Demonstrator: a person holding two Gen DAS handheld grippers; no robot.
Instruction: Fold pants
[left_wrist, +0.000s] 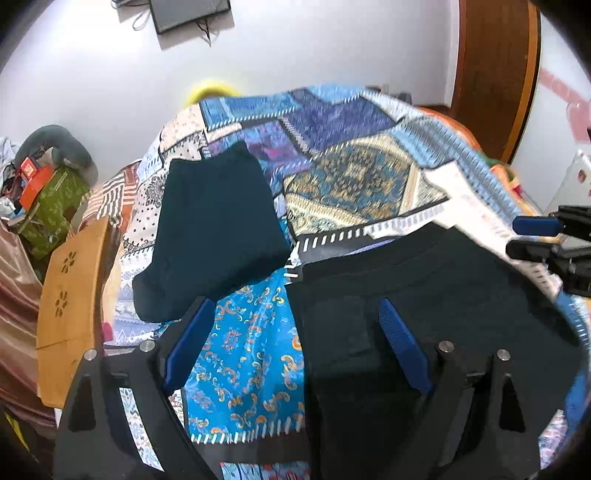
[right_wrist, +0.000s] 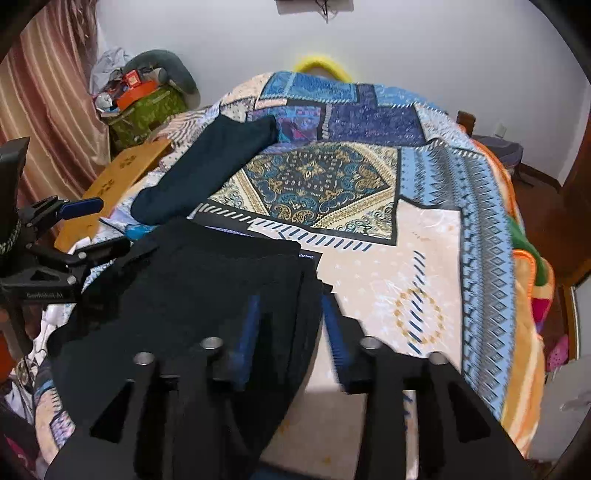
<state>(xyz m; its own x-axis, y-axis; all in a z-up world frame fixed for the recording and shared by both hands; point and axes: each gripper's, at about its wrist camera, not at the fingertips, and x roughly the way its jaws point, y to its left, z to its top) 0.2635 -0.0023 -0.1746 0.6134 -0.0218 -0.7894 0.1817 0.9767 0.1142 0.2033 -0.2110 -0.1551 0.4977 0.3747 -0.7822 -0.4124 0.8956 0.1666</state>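
Note:
Black pants (left_wrist: 424, 295) lie partly folded on a patchwork bedspread (left_wrist: 351, 177) near me; they also show in the right wrist view (right_wrist: 192, 288). A dark teal folded garment (left_wrist: 218, 229) lies farther back on the bed, seen too in the right wrist view (right_wrist: 207, 166). My left gripper (left_wrist: 295, 317) is open, its right finger over the pants' left edge and its left finger over the bedspread. My right gripper (right_wrist: 291, 306) is open, straddling the pants' right edge; it shows from the side in the left wrist view (left_wrist: 532, 236). The left gripper shows at the left of the right wrist view (right_wrist: 88, 225).
A wooden folding table (left_wrist: 74, 280) leans at the bed's left edge. A green box with clutter (right_wrist: 144, 110) and a curtain (right_wrist: 40, 96) stand at the left. A yellow ring (right_wrist: 321, 62) sits behind the bed. A wooden door (left_wrist: 495, 74) is at the right.

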